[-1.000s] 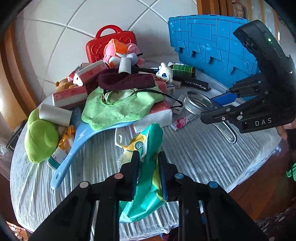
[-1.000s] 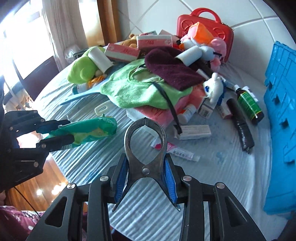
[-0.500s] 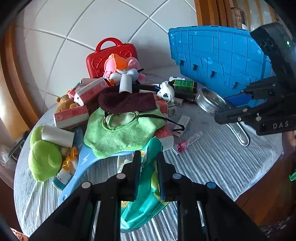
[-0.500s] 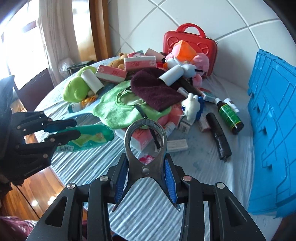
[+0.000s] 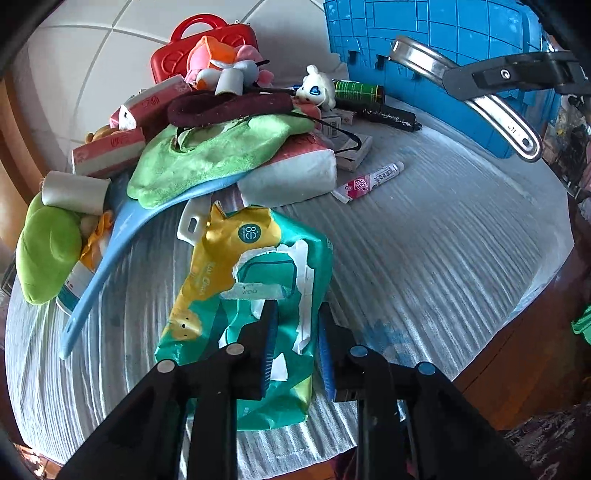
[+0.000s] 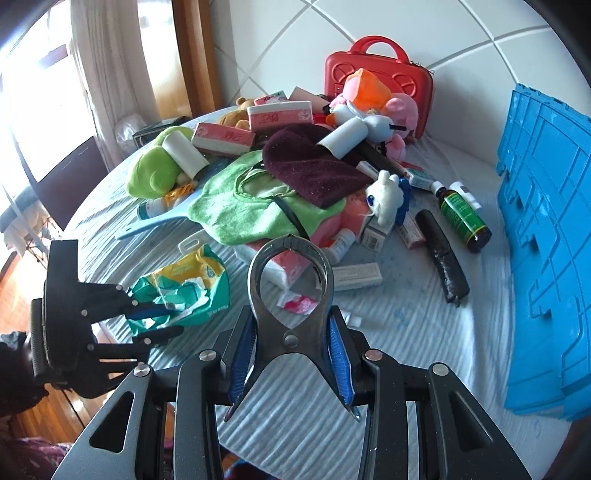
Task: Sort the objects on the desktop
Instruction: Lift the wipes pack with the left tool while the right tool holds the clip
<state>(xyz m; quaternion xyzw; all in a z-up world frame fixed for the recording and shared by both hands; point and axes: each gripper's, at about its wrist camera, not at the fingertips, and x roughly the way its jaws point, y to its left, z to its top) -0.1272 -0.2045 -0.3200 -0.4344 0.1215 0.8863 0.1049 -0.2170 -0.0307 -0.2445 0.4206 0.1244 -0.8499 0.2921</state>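
A: Right, we begin at our left tool (image 5: 297, 306), low in the middle of the left wrist view. Its jaws have just been opening, and the wipes pack (image 5: 255, 266) is between them.

B: Do we grip it?

A: We think not. The pack lies flat on the bench (image 5: 424, 258), teal and yellow with its label torn, and the pads stand on either side of its near end without squeezing it. We call that tool open.

B: And our right tool (image 6: 291, 321)?

A: Bottom centre of the right wrist view, closed on the steel tongs (image 6: 290, 338). The blue pads press the two handles from outside, and the round loop stands up above the fingertips.

B: Where do the tongs show in the other view?

A: At the upper right, well above the bench and in front of the blue crate (image 5: 443, 33).

B: What lies past the pack?

A: Just beyond it a white tab, then the heap: a green cloth (image 5: 207, 155) with a dark red cloth (image 5: 229, 107) on top, pink boxes and soft toys. A red case (image 5: 207, 40) stands behind the heap at the top of the frame. A small pink-and-white tube (image 5: 369, 181) lies alone right of the heap, apart from the pack.

B: Anything by the crate?

A: A dark green bottle (image 6: 465, 218) lies near it, with a black roll (image 6: 443, 258) beside the bottle.
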